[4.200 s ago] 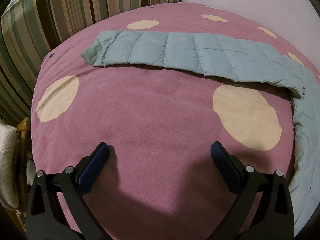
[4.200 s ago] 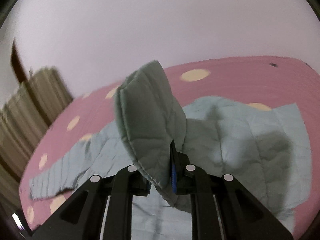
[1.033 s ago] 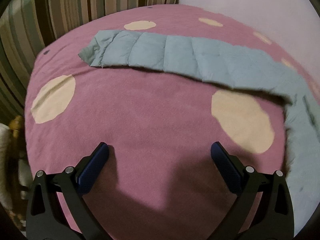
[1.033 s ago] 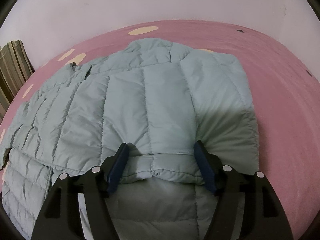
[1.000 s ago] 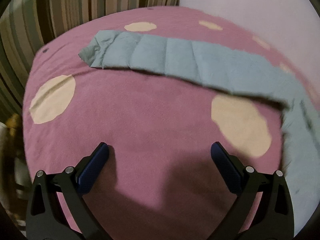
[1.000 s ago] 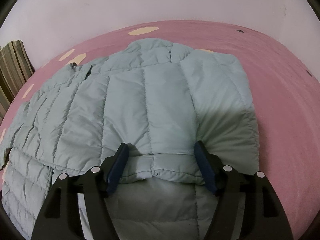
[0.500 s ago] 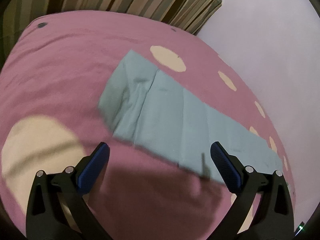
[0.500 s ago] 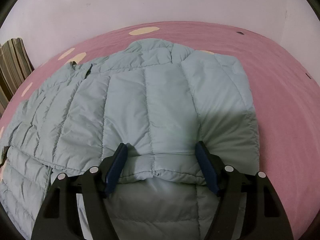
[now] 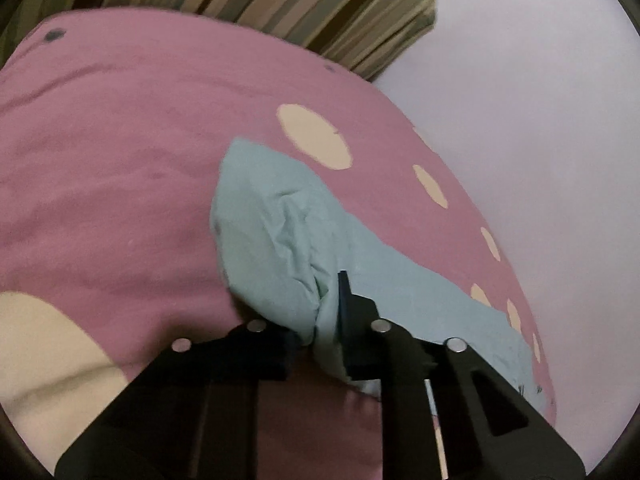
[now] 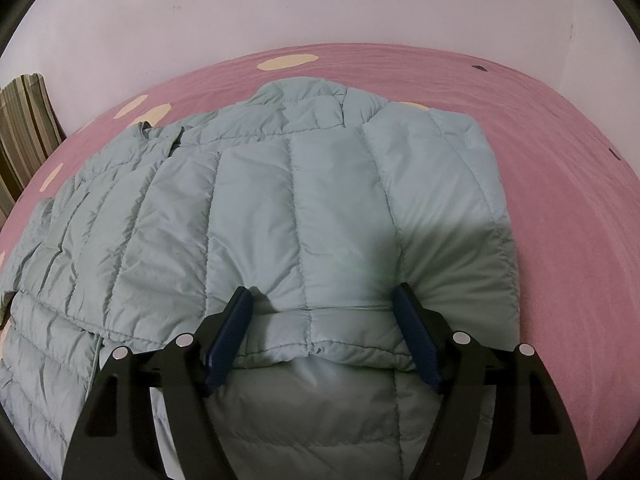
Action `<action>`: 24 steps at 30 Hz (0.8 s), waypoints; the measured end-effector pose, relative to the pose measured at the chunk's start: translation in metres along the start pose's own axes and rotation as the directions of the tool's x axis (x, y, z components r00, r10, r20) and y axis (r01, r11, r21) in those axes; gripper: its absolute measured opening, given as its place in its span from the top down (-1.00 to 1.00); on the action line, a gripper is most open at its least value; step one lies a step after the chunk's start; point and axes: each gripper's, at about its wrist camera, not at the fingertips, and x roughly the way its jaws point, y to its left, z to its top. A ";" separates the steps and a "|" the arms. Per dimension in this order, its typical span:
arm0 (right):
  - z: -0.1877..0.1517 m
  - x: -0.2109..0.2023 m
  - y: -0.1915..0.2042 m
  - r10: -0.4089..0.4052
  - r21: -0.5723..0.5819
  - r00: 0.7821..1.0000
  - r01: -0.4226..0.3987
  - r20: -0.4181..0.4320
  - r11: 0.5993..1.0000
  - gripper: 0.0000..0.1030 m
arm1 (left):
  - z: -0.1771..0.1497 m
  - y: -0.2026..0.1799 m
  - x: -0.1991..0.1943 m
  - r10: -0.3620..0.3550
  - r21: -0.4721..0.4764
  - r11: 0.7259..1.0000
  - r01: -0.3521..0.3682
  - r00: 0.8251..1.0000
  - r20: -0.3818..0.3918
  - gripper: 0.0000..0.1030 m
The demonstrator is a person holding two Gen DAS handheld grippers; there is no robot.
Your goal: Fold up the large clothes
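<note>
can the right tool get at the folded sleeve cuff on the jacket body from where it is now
Probably yes: the right tool is open, its jaws spread either side of the folded sleeve cuff lying on the jacket, with nothing between them.

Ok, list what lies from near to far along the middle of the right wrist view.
right gripper → folded sleeve → jacket collar → pink bedspread → white wall

No readable text anywhere — no labels, brands or numbers (either view).
</note>
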 end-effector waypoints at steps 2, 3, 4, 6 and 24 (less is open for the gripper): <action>0.000 0.000 0.000 0.001 0.001 1.000 -0.001 0.000 1.000 -0.41 | 0.000 -0.018 -0.003 -0.002 0.056 0.998 0.001 1.000 0.014 0.73; -0.001 -0.001 0.001 0.001 0.001 1.000 -0.001 0.001 1.000 -0.41 | 0.001 -0.031 -0.006 -0.009 0.091 0.996 0.007 1.000 0.023 0.74; -0.001 -0.001 0.000 0.002 0.002 1.000 -0.002 0.001 1.000 -0.41 | 0.000 -0.044 -0.009 -0.025 0.115 0.993 0.022 0.999 0.028 0.74; -0.001 -0.001 0.000 0.003 0.003 1.000 -0.003 0.002 1.000 -0.41 | -0.002 -0.071 -0.015 -0.069 0.157 0.986 0.064 0.997 0.028 0.74; -0.008 -0.001 -0.003 0.041 0.049 0.999 -0.042 0.022 0.998 -0.43 | -0.169 -0.371 0.018 -0.335 0.493 0.739 0.460 0.885 -0.324 0.85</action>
